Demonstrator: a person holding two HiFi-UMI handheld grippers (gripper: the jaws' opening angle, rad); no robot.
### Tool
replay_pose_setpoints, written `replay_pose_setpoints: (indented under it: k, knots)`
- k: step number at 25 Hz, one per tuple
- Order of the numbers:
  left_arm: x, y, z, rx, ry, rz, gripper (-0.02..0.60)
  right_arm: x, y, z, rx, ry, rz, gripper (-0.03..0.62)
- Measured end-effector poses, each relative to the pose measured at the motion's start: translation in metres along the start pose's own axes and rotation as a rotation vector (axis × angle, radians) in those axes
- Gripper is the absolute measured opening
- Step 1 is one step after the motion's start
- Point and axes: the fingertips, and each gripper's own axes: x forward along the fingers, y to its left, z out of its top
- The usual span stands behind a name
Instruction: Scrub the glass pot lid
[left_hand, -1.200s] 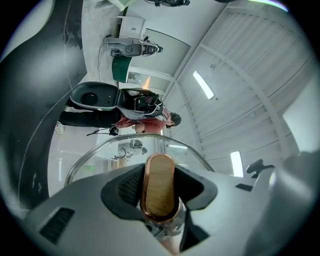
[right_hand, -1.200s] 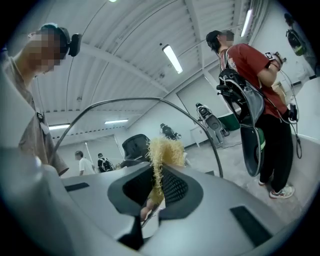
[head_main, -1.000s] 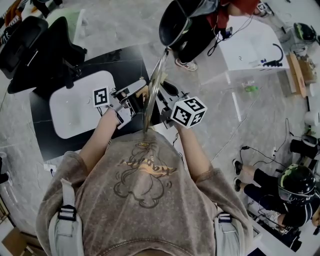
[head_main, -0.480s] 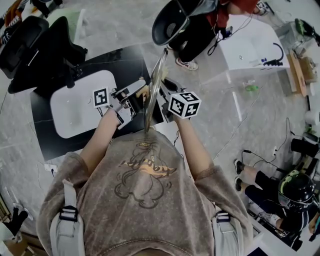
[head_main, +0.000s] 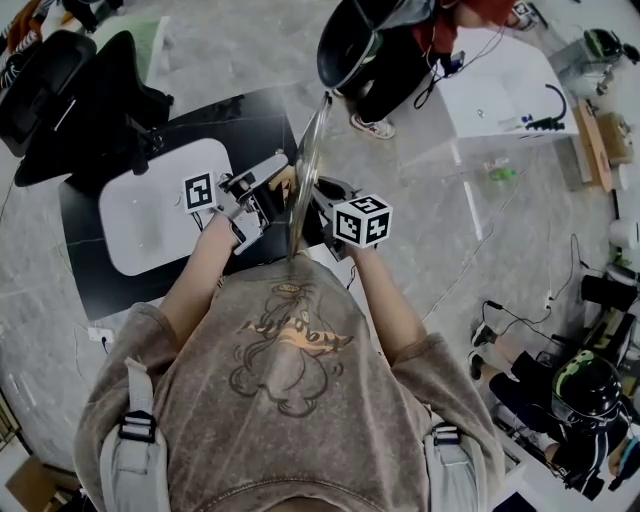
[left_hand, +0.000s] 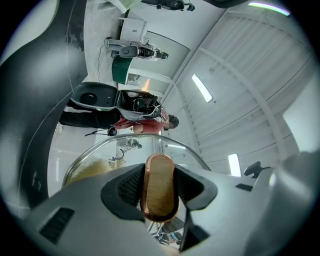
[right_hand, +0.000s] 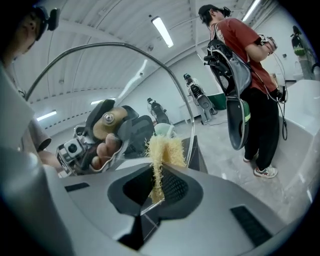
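change: right gripper (head_main: 322, 200) slides in toward frame centre along lid (head_main: 306, 165); left gripper (head_main: 280, 192) stays put | grips: left clenched on knob (left_hand: 159, 187), right pinching scrubber (right_hand: 163, 152) | lid: upright, edge-on, centre of head view | meaning: likely mid scrub stroke

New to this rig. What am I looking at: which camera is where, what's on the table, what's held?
No robot here: a person holds a two-jaw claw in each hand. The top-down shot comes from a camera on their head; the other two ride on the claws and look along the jaws. The left claw is shut on the knob of a glass pot lid, held on edge. The right claw pinches a yellow scrubber at the glass. On the black table lies a white tray.
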Motion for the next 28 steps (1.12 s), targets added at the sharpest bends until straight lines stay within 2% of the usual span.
replay_pose_setpoints:
  k: [10,15,23,28]
  knots:
    - [-0.003,0.006,0.004,0.005,-0.020,0.021,0.179,-0.009,0.034,-0.021,-0.012,0.055,0.086,0.040]
    - [-0.005,0.007,0.007,0.016,-0.031,0.029,0.179,-0.019,0.058,-0.020,-0.006,0.058,0.159,0.040]
    - [-0.005,0.005,0.007,0.022,-0.059,0.038,0.179,-0.055,0.106,0.005,-0.033,0.019,0.324,0.040]
    - [-0.007,0.006,0.012,0.019,-0.067,0.042,0.179,-0.068,0.125,0.039,-0.055,-0.053,0.366,0.040]
